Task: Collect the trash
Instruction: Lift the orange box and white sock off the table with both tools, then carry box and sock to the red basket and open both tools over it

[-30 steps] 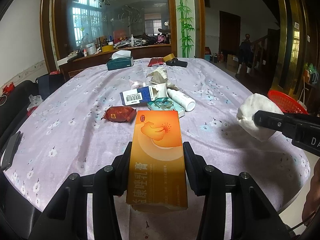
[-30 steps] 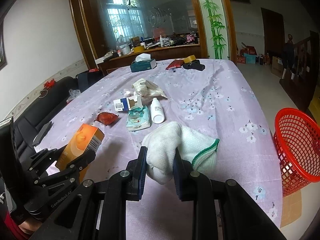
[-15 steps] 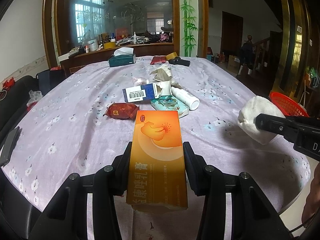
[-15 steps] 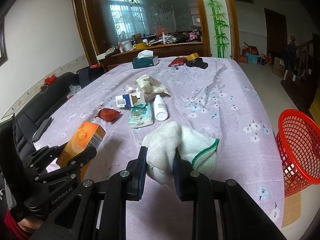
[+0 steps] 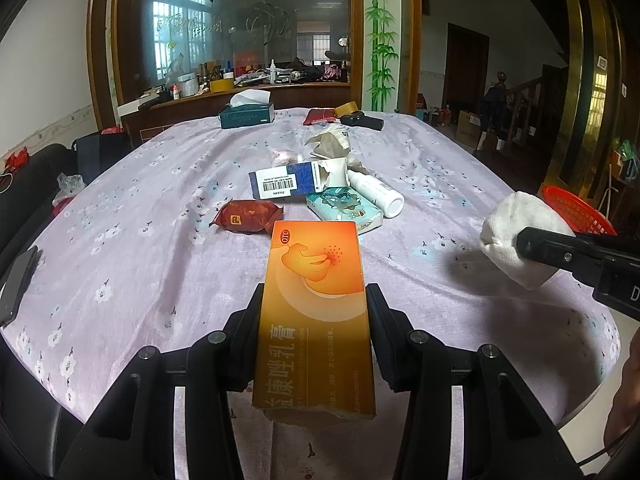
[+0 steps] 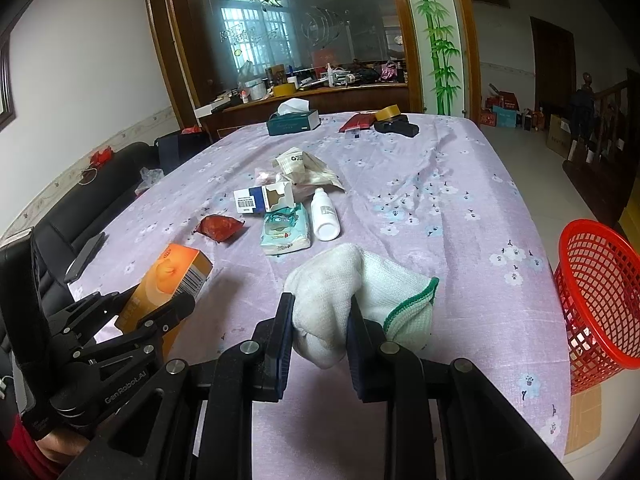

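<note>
Left wrist view: left gripper [image 5: 314,312] clamps orange ointment carton [image 5: 316,312] by its long sides, held above purple floral tablecloth [image 5: 140,248]. Right gripper [image 6: 320,312], jaws nearly closed, pinches white cloth with green trim [image 6: 360,284] over table's near edge. Red mesh basket [image 6: 600,292] on floor right of table; contents cannot be told. Mid-table: open blue-white carton [image 6: 264,198], tissue pack [image 6: 286,230], white bottle [image 6: 325,214], red wrapper [image 6: 219,227]. Far end: green tissue box [image 6: 294,120], tissue sticking out.
</note>
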`<state>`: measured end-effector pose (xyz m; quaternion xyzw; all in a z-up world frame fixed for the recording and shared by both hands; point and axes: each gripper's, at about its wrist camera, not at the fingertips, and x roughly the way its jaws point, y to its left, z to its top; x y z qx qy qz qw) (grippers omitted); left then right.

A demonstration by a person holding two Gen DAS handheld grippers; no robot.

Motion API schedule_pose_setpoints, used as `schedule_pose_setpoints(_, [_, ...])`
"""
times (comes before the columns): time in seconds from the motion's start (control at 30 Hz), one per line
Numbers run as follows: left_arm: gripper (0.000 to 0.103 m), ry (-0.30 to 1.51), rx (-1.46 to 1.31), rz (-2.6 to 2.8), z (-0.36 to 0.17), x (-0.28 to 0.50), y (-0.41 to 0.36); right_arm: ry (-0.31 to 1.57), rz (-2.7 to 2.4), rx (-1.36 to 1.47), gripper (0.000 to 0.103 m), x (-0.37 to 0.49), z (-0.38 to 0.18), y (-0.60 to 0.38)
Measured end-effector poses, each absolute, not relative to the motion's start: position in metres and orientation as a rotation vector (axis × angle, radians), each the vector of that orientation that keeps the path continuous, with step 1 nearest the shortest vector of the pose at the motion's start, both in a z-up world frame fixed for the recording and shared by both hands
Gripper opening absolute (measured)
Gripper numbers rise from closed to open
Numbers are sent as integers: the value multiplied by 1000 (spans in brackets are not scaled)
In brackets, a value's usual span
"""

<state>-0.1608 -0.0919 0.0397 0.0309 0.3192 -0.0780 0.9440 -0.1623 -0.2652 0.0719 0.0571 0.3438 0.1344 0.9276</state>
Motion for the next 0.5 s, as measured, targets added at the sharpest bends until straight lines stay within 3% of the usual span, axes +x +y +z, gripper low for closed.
schedule_pose_setpoints(0.5, [46, 653, 66, -171, 39, -157, -94, 703, 275, 135, 26, -162, 72, -271])
